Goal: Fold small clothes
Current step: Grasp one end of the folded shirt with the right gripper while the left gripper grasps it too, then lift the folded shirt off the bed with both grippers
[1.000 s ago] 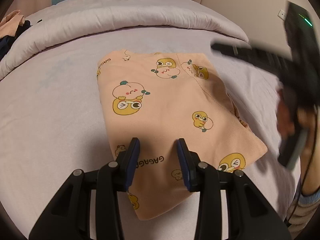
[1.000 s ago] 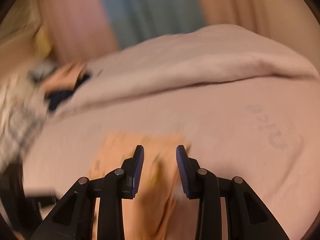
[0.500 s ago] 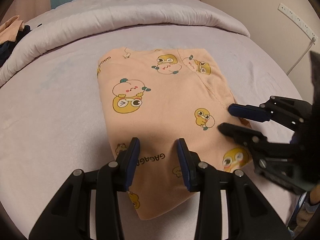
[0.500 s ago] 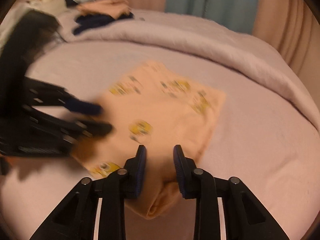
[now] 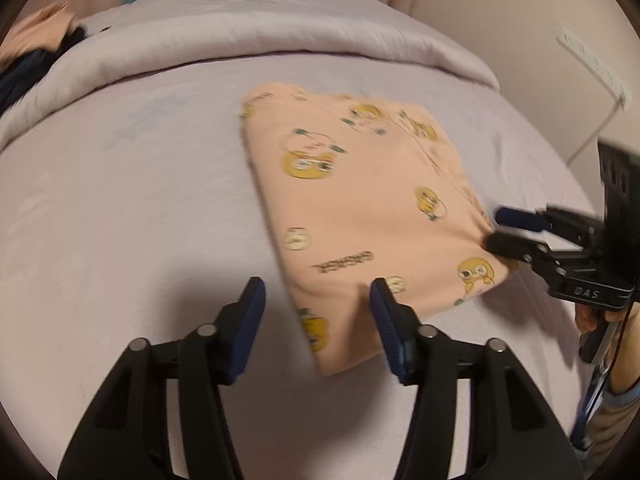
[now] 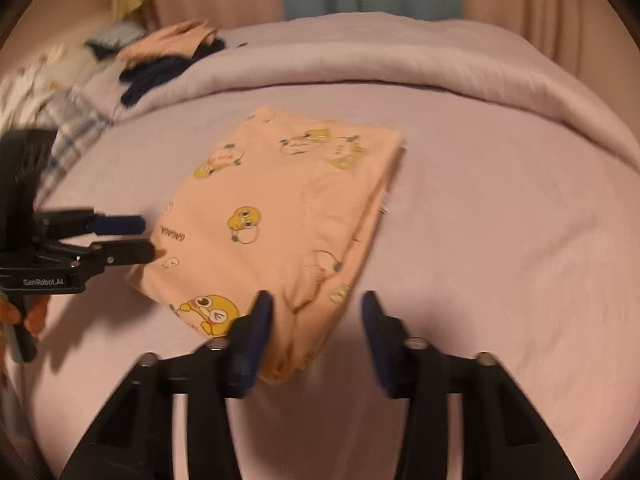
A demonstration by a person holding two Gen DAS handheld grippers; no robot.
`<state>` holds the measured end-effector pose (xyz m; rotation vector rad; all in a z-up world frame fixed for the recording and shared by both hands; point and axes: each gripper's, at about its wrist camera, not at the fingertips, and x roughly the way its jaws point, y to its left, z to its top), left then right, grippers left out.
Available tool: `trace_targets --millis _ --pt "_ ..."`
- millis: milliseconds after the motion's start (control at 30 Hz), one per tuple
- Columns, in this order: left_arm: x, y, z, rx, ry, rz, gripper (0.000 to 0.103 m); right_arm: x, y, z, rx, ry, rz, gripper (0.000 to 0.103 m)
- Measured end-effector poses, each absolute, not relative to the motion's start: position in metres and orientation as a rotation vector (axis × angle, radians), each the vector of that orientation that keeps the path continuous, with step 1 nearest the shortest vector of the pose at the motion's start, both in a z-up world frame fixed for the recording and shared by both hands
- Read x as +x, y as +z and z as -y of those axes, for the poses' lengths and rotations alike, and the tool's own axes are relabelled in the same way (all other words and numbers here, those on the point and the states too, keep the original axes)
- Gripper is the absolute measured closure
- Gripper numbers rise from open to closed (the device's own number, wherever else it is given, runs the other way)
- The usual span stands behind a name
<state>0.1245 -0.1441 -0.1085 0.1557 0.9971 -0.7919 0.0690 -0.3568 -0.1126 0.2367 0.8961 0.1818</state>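
So I've got both grippers parked at the folded peach garment point(image 5: 360, 208) right now. It's lying flat on the lilac bedsheet point(image 5: 120, 208), roughly mid-bed, with the yellow cartoon duck print facing up. My left gripper point(image 5: 317, 322) has its jaws spread wide, sitting over the near corner of the cloth, nothing pinched. My right gripper point(image 6: 316, 332) is spread apart too, hovering at the corner on its side, the fabric edge running between the fingers but not clamped. From the left wrist view I can see the right one's fingertips point(image 5: 516, 218) right up against the cloth's side edge. Rolled duvet point(image 6: 360, 64) runs along the far side, and there's a pile of other clothes point(image 6: 160, 56) at the far left, pretty blurry.
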Motion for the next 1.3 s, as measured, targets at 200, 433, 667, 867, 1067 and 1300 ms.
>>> trace_targets --millis 200,433,667,867,1067,1300 --pt "0.165 -0.119 0.127 -0.153 -0.843 -1.115 0.048 0.076 -0.126 0.387 0.561 0.252 -0.888 0.043" --pt "0.192 -0.129 0.155 -0.289 -0.870 -1.190 0.048 0.114 -0.156 0.403 0.885 0.315 -0.911 0.043" --pt "0.204 -0.134 0.168 -0.279 -0.874 -1.205 0.048 0.150 -0.165 0.393 0.962 0.368 -0.941 0.043" --pt "0.211 -0.137 0.169 -0.261 -0.878 -1.197 0.048 0.162 -0.163 0.389 0.933 0.388 -0.951 0.043" --pt "0.214 -0.136 0.175 -0.228 -0.873 -1.187 0.048 0.163 -0.162 0.388 0.876 0.378 -0.949 0.051" --pt "0.207 -0.133 0.177 -0.151 -0.839 -1.158 0.059 0.159 -0.161 0.387 0.819 0.333 -0.949 0.067"
